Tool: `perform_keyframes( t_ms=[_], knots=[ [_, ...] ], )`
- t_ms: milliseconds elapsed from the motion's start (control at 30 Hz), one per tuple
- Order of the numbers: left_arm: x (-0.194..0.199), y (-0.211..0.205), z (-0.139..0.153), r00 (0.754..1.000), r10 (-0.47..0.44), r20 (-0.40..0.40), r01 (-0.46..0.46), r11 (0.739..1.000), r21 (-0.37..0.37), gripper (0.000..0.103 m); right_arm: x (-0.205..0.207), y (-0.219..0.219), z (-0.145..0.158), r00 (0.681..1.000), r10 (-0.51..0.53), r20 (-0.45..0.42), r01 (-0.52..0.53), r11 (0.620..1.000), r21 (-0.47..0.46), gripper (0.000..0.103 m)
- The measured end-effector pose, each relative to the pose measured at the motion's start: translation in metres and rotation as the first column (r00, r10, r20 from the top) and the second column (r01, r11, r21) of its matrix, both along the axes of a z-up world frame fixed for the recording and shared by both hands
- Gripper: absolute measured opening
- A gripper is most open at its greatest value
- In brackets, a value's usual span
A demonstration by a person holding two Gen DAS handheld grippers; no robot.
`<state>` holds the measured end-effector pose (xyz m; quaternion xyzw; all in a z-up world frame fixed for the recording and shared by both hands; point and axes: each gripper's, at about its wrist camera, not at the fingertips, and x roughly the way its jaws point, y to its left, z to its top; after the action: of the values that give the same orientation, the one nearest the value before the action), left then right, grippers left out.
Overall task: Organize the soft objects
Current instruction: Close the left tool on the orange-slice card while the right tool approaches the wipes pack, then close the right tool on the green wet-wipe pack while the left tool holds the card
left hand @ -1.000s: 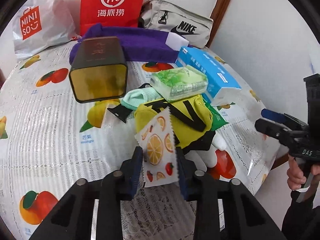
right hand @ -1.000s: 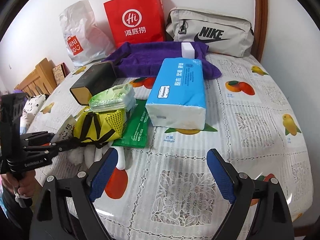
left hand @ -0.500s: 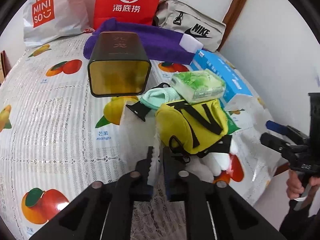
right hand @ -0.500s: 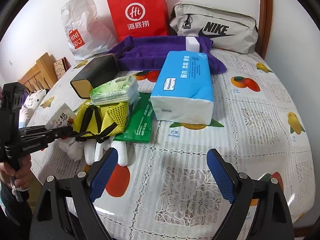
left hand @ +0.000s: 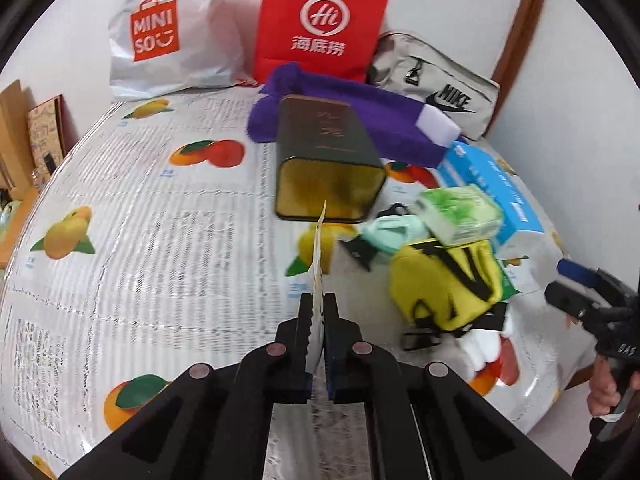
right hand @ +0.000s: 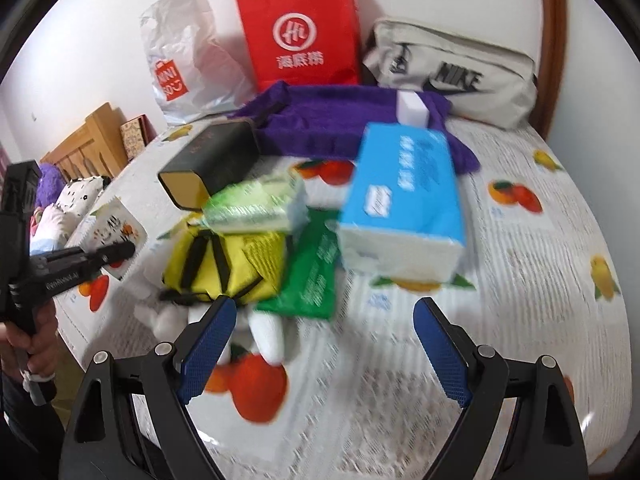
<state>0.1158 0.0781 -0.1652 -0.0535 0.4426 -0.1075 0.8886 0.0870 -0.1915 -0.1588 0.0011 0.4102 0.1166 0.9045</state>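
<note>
My left gripper (left hand: 318, 308) is shut on a flat fruit-print sachet (left hand: 318, 276), held edge-on above the table; the sachet also shows in the right wrist view (right hand: 114, 236) in the left gripper (right hand: 120, 252). A pile lies to its right: a yellow mesh pouch (left hand: 448, 280), a green tissue pack (left hand: 460, 216), a mint cloth (left hand: 392, 232), a white plush toy (right hand: 268, 336) and a flat green packet (right hand: 316, 276). My right gripper (right hand: 320, 344) is open and empty, in front of the pile.
A dark open tin (left hand: 326, 160) lies on its side behind the sachet. A blue tissue pack (right hand: 404, 196), purple towel (left hand: 360, 120), red bag (left hand: 320, 20), Miniso bag (left hand: 168, 36) and Nike pouch (left hand: 436, 88) stand further back. The table edge (right hand: 616, 360) curves at the right.
My left gripper closed on the sachet, lifted it off the pile and swung it left, turning it edge-on. My right gripper stayed open and shifted slightly.
</note>
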Motion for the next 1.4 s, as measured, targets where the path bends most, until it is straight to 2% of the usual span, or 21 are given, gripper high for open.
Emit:
perform_keyframes(
  t_ms=[233, 333, 500, 900, 933, 967, 1200, 1400],
  knots=[
    [0.006, 0.009, -0.006, 1.0, 0.005, -0.017, -0.006, 1.0, -0.03, 0.005, 0.03, 0.041, 0.01, 0.998, 0.057, 0.034, -0.057, 0.998, 0.004, 0.09],
    [0.009, 0.014, -0.01, 0.999, 0.001, -0.035, -0.003, 0.998, -0.066, 0.005, 0.046, 0.053, 0.007, 0.999, 0.038, 0.024, -0.037, 0.999, -0.016, 0.09],
    [0.013, 0.023, -0.015, 0.999, 0.009, -0.049, -0.012, 0.997, -0.075, 0.005, 0.067, 0.065, -0.003, 1.0, -0.001, -0.003, 0.001, 0.997, -0.073, 0.09],
    [0.019, 0.025, -0.02, 0.998, -0.013, -0.067, 0.006, 0.995, -0.097, 0.005, 0.096, 0.079, -0.025, 0.997, -0.035, -0.073, 0.031, 0.998, -0.062, 0.09],
    [0.019, 0.023, -0.02, 0.998, -0.013, -0.068, 0.006, 0.996, -0.094, 0.005, 0.098, 0.079, -0.025, 0.997, -0.036, -0.071, 0.033, 0.998, -0.051, 0.086],
    [0.019, 0.022, -0.019, 0.998, -0.014, -0.069, 0.008, 0.996, -0.093, 0.005, 0.098, 0.078, -0.024, 0.998, -0.03, -0.062, 0.028, 0.999, -0.038, 0.08],
    [0.019, 0.013, -0.017, 0.997, -0.026, -0.07, 0.02, 0.997, -0.076, 0.005, 0.074, 0.071, -0.011, 1.0, 0.021, -0.015, -0.021, 0.999, -0.025, 0.08],
    [0.015, 0.007, -0.017, 0.997, -0.013, -0.078, 0.007, 0.997, -0.072, 0.005, 0.03, 0.048, -0.001, 0.998, 0.065, 0.0, -0.065, 0.997, 0.049, 0.08]
  ],
)
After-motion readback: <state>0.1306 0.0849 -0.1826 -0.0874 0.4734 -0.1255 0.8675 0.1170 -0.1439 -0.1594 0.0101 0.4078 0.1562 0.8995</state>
